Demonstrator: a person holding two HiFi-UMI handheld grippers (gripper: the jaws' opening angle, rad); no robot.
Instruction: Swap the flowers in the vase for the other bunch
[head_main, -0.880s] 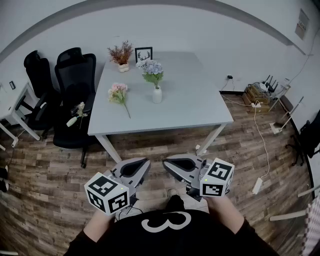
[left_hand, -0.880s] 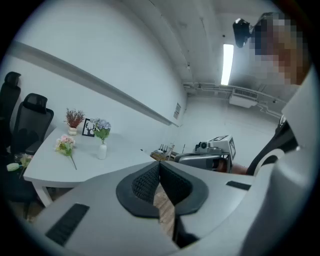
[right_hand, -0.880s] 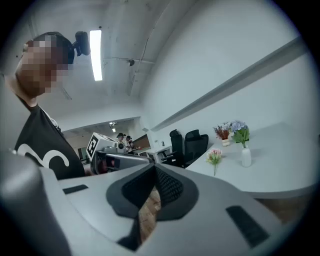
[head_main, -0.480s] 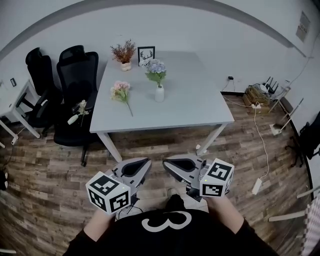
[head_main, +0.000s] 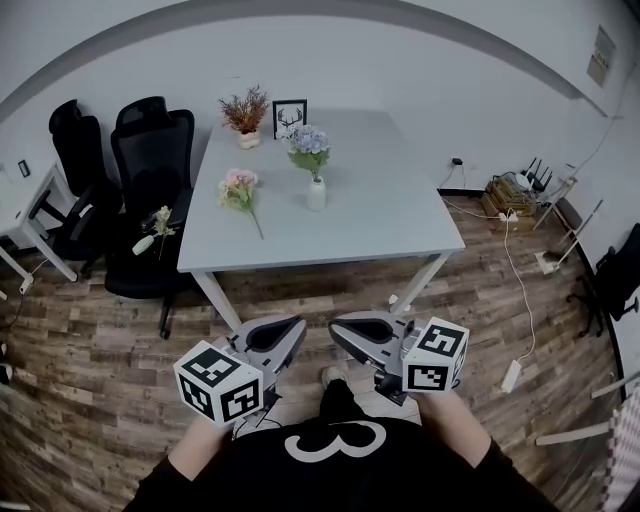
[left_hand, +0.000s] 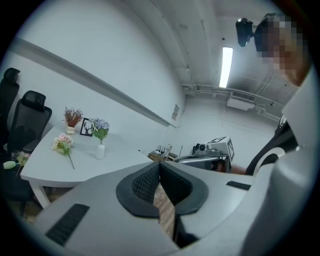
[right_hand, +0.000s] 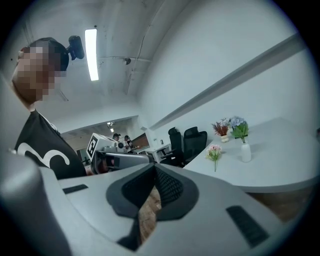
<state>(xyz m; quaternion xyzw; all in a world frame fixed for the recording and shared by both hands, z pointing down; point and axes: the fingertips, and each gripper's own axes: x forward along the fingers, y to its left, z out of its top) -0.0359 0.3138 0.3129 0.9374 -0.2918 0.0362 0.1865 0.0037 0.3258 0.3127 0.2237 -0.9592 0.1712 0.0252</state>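
A white vase (head_main: 316, 193) with blue flowers (head_main: 308, 141) stands upright near the middle of the grey table (head_main: 380, 215). A pink bunch (head_main: 238, 188) lies flat on the table to its left. Both grippers are held low in front of the person's body, well short of the table. My left gripper (head_main: 297, 330) and my right gripper (head_main: 336, 332) are shut with nothing between the pads. The left gripper view shows its gripper (left_hand: 159, 168) shut, with the vase (left_hand: 100, 150) and pink bunch (left_hand: 63, 144) far off. The right gripper (right_hand: 153, 170) looks towards the vase (right_hand: 245, 152).
A potted reddish dried plant (head_main: 246, 112) and a framed picture (head_main: 289, 115) stand at the table's far edge. Two black office chairs (head_main: 150, 170) stand left of the table, one with a pale flower (head_main: 154, 229) on it. Cables and boxes (head_main: 515, 190) lie on the wooden floor at the right.
The table has shifted only slightly in the head view as the head swayed. Both grippers stay shut in the same low place in front of the body.
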